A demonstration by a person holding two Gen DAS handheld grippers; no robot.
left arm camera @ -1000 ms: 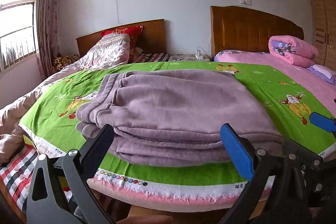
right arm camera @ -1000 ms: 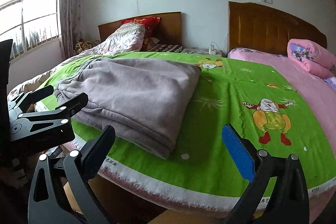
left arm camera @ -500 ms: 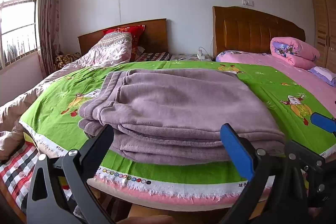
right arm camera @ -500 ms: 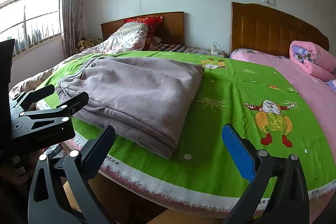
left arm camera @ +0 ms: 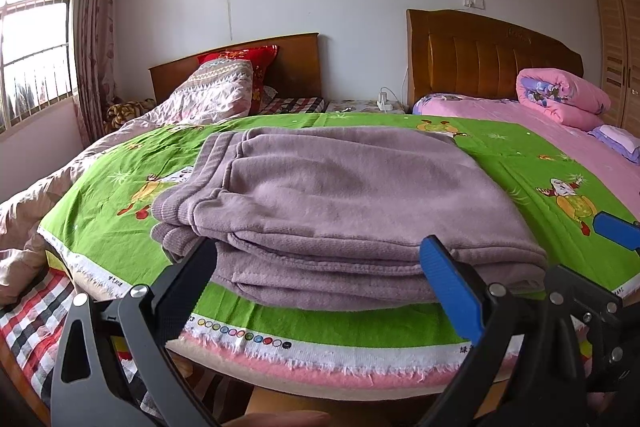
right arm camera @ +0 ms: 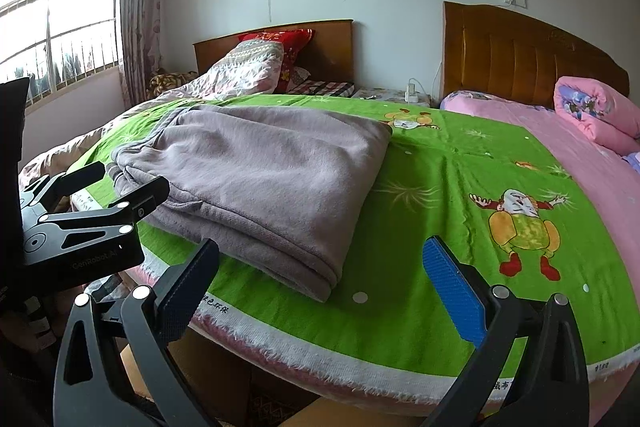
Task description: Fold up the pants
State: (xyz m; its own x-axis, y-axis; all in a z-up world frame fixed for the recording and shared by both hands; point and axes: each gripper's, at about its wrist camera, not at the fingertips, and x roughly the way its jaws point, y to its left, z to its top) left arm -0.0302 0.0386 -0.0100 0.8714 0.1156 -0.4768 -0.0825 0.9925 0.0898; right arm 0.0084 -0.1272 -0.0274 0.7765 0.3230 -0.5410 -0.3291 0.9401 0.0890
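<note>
The mauve pants lie folded in a thick stack on the green cartoon sheet, near its front edge. My left gripper is open and empty, just in front of the stack's near edge, not touching it. My right gripper is open and empty, in front of the stack's right corner; the pants lie ahead and to its left. The left gripper also shows in the right wrist view, at the left. A blue pad of the right gripper shows at the right edge of the left wrist view.
The green sheet ends in a white fringed edge close to both grippers. A pink bed with a rolled pink quilt is at the right, a second bed with pillows at the back left, a window at the left.
Both grippers have edged slightly closer and lower to the bed's front edge. The folded pants have not moved. Both stay open.
</note>
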